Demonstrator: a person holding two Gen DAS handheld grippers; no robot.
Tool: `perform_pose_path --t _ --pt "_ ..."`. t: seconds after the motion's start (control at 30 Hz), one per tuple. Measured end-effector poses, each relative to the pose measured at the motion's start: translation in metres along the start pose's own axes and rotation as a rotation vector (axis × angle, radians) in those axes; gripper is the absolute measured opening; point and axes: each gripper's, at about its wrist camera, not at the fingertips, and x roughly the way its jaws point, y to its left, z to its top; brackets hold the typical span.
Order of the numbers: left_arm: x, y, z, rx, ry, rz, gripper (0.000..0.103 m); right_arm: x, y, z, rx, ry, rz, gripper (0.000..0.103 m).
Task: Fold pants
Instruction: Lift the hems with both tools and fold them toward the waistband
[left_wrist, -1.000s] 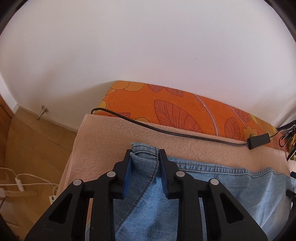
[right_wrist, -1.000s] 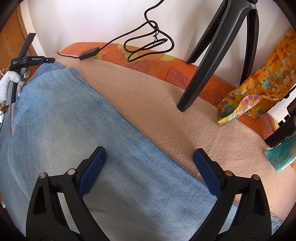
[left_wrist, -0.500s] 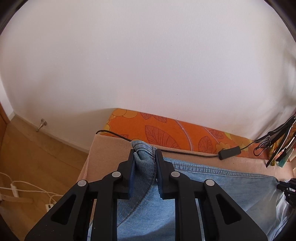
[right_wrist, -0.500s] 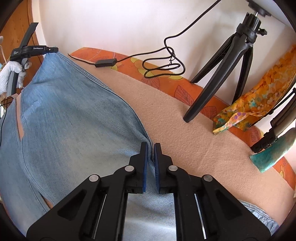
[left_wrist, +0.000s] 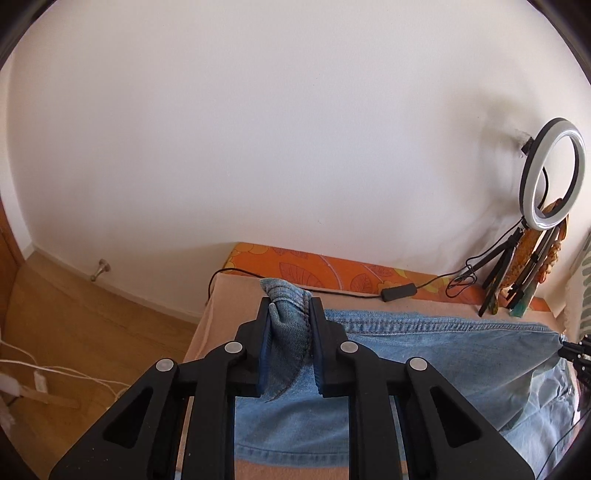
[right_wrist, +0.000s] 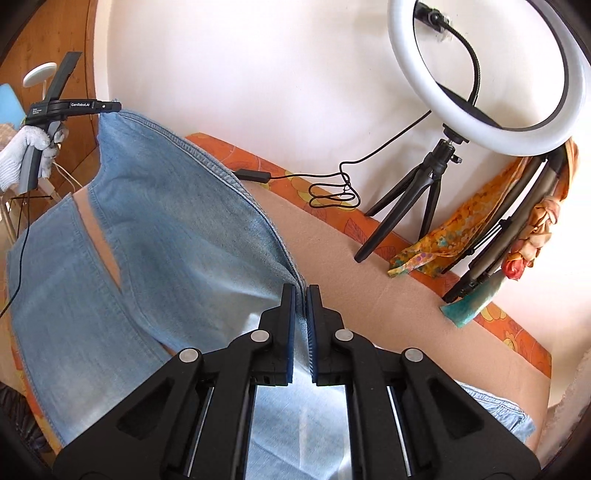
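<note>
The left gripper (left_wrist: 289, 314) is clenched on a bunched corner of the pants (left_wrist: 424, 354), a thick wad of blue denim with its seam pinched between the two pads. To its left lies wooden floor (left_wrist: 74, 332) with a white cable (left_wrist: 55, 369); just under and ahead of it a beige blanket (left_wrist: 232, 291) covers an orange floral mattress (left_wrist: 314, 264). A black cable with an inline switch (left_wrist: 397, 293) runs across just beyond its fingertips. From the pinch the denim edge stretches taut away to the right, towards a ring light (left_wrist: 552, 173) standing well off at the far right.

The right gripper (right_wrist: 301, 295) is clamped on the pants' (right_wrist: 166, 240) edge, its blue pads nearly together with only a thin fold of denim between them. To its far upper left a white-gloved hand (right_wrist: 22, 155) holds the other gripper, with the denim corner at its tip, and the cloth hangs lifted between the two grips, sagging to the blanket below. Right of the fingers the bare blanket (right_wrist: 369, 295) extends to a small tripod (right_wrist: 417, 199) carrying the ring light (right_wrist: 487, 74), with a colourful scarf (right_wrist: 443, 236) beside it.
</note>
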Motion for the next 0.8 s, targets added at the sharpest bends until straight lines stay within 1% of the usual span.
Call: perform_pose_path --t 0.1,0.2,0.3,0.4,0.5,0.6,0.8 --pt "-0.030 0.001 -0.015 0.000 -0.016 -0.015 0.016 -0.026 0.019 -0.017 -0.006 -0.009 -0.002 0.006" --pt "-0.056 0.007 -0.032 -0.021 -0.026 -0.030 0.016 -0.045 0.037 -0.033 0.001 -0.009 -0.003 0.006" --pt "-0.078 0.009 -0.052 -0.005 -0.033 -0.015 0.016 -0.061 0.056 -0.049 -0.003 -0.013 -0.002 0.006" --pt "-0.099 0.018 -0.075 -0.018 -0.028 -0.019 0.016 -0.078 0.077 -0.066 -0.013 -0.008 0.012 0.007" --pt "-0.115 0.026 -0.101 -0.047 -0.023 -0.022 0.016 -0.089 0.095 -0.084 -0.042 0.005 0.015 0.006" --pt "-0.126 0.027 -0.131 -0.044 -0.004 -0.020 0.016 -0.097 0.108 -0.105 -0.029 0.022 0.039 0.007" --pt "-0.143 0.027 -0.180 -0.077 0.021 -0.018 0.016 -0.100 0.140 -0.142 -0.073 0.073 0.049 0.007"
